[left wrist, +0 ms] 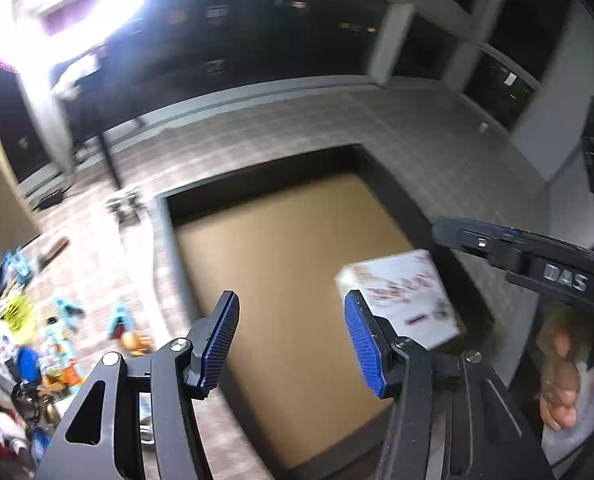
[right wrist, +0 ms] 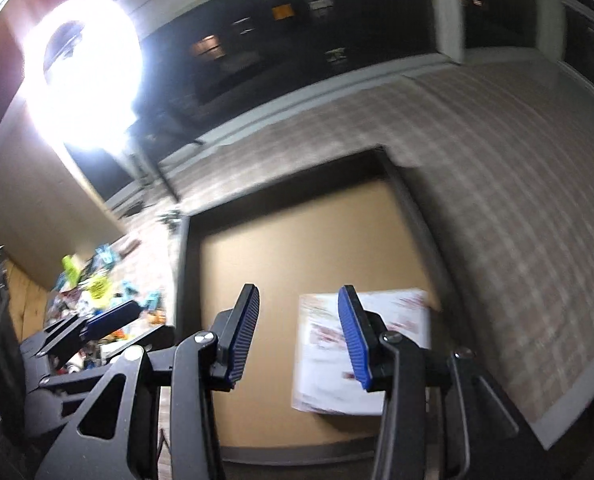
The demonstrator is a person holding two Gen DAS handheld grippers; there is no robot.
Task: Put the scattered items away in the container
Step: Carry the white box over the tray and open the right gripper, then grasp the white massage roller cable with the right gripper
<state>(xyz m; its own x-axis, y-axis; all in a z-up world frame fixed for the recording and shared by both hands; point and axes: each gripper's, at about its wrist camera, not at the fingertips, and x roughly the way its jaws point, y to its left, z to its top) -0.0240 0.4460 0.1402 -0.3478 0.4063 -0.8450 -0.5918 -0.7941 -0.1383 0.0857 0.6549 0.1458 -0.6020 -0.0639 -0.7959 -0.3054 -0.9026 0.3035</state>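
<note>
Both grippers, left gripper (left wrist: 293,340) & right gripper (right wrist: 299,336), gape empty over container (right wrist: 185,264); I'd risk clashing them reaching 9 o'clock pile (right wrist: 97,300).

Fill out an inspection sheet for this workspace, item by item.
Surface: checked pink-and-grey tablecloth.
Job's things: shallow dark-walled container with tan floor holds one white flat box with red print, lying near its right wall.
Clutter: blurred heap of colourful small items, including turquoise clips, on the cloth left of the container.
Grippers: left gripper open and empty above the container; right gripper open and empty, above the box.
Cables: nothing seen.
Surroundings: dark windows, a glaring lamp; a person's hand at the right edge.
</note>
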